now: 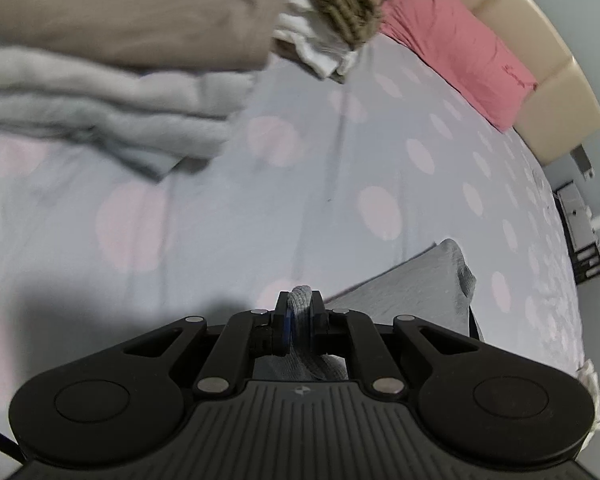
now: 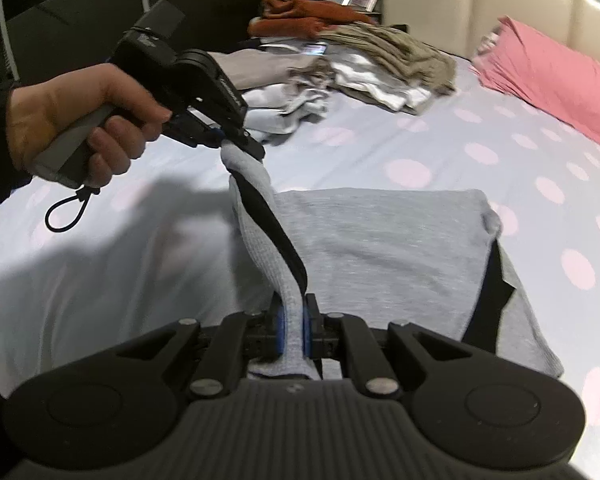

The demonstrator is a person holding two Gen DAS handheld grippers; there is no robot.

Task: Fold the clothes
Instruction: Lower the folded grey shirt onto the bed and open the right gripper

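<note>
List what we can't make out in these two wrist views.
- Left wrist view: the folded pile is motion-blurred, so single items can't be told apart.
- Left wrist view: most of the grey garment is hidden behind the left gripper.
- Right wrist view: the garment's near edge is covered by the right gripper.

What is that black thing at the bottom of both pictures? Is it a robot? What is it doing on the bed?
No robot, just a person holding two grabbing tools, one per hand. Each tool carries a camera looking along its jaws, so each picture shows its own tool at the bottom. The right gripper and the left gripper both pinch an edge of the grey garment with black trim, which lies partly on the spotted bedsheet. In the right tool's picture you see the person's hand holding the left tool. Behind sit a pile of clothes and a pink pillow.
</note>
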